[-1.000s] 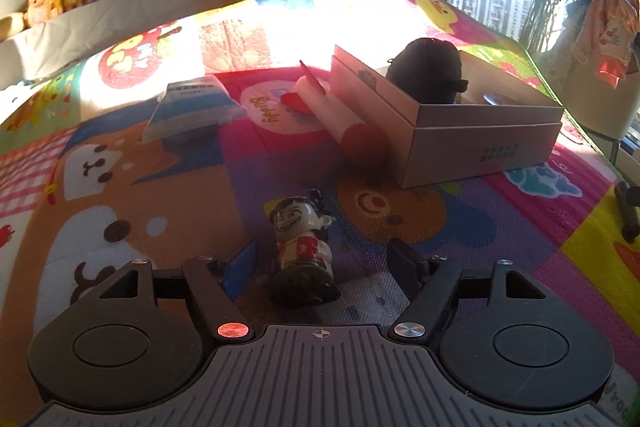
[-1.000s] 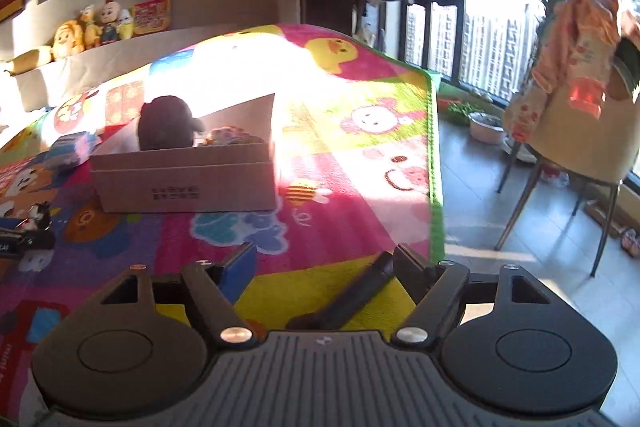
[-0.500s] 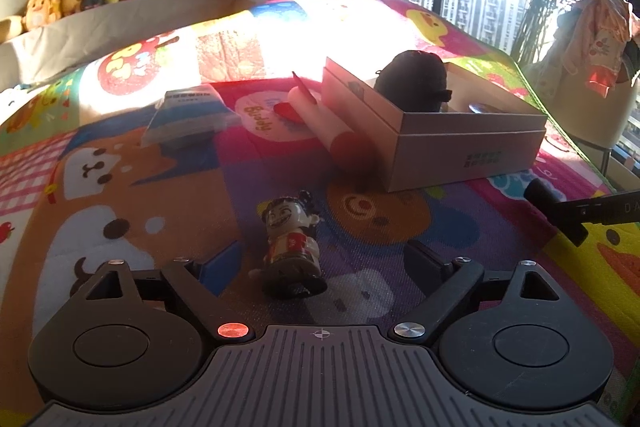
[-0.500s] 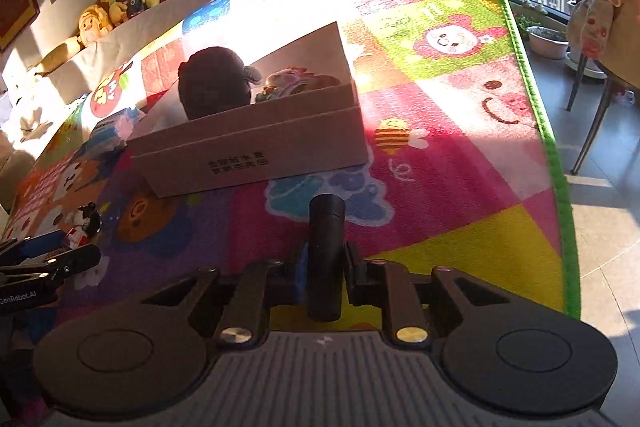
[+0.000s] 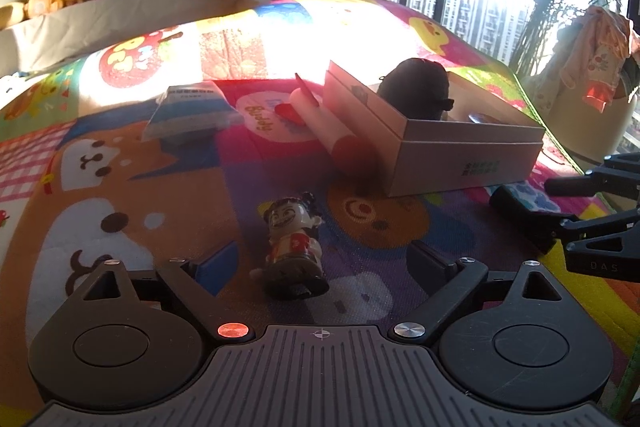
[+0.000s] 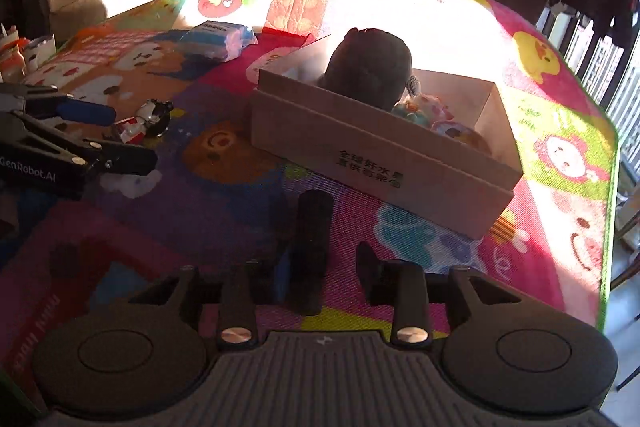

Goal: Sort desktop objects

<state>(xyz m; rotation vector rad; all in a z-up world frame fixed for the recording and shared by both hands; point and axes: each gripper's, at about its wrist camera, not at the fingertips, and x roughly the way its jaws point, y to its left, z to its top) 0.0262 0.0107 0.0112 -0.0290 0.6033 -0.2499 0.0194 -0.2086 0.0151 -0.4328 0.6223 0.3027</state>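
Left wrist view: left gripper (image 5: 320, 267), jaws apart and opening, figurine (image 5: 294, 247) standing between, untouched; to grip well, centre on its body before closing. Box (image 5: 464, 155) far right. Right wrist view: right gripper (image 6: 324, 267), jaws opening, black cylinder (image 6: 312, 247) against its left finger, unclamped; box near ahead. Readable: "GenRobot.AI" on left gripper; box print Chinese, illegible.

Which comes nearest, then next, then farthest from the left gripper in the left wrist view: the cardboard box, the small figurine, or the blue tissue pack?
1. The small figurine: standing on the mat between the open fingers of the left gripper.
2. The cardboard box: farther back, to the right.
3. The blue tissue pack: far back, to the left, in sunlight.
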